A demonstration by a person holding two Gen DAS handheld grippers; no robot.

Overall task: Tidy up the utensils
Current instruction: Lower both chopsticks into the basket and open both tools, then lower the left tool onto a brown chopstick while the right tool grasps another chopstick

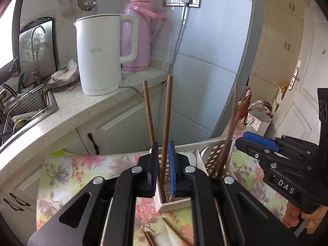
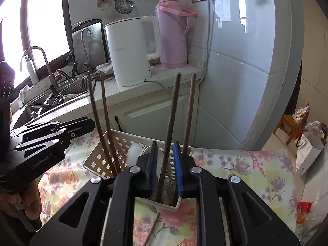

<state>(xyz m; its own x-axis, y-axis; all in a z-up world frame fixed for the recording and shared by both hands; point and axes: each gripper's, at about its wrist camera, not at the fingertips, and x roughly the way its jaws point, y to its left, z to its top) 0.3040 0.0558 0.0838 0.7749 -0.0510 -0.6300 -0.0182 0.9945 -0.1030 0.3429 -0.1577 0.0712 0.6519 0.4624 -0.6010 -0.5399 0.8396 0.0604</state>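
My left gripper (image 1: pixel 163 164) sits low in the centre of its frame with a brown chopstick (image 1: pixel 166 123) standing between its blue pads (image 1: pixel 171 168); a thin gap shows on both sides, so the jaws are released, not pinching. The chopstick's lower end drops into the white perforated utensil holder (image 1: pixel 172 202) just beneath. My right gripper (image 2: pixel 165 164) likewise stands parted around a darker chopstick (image 2: pixel 171 131), clear space on each side, its foot in the same holder's compartment. More chopsticks (image 2: pixel 102 123) lean in the holder at left of the right view. Loose chopsticks (image 1: pixel 176 231) lie on the floral tablecloth (image 1: pixel 61 176) at the bottom. Behind, upper centre, stand a white electric kettle (image 1: pixel 98 55) and a pink thermos (image 1: pixel 139 34) on the counter.
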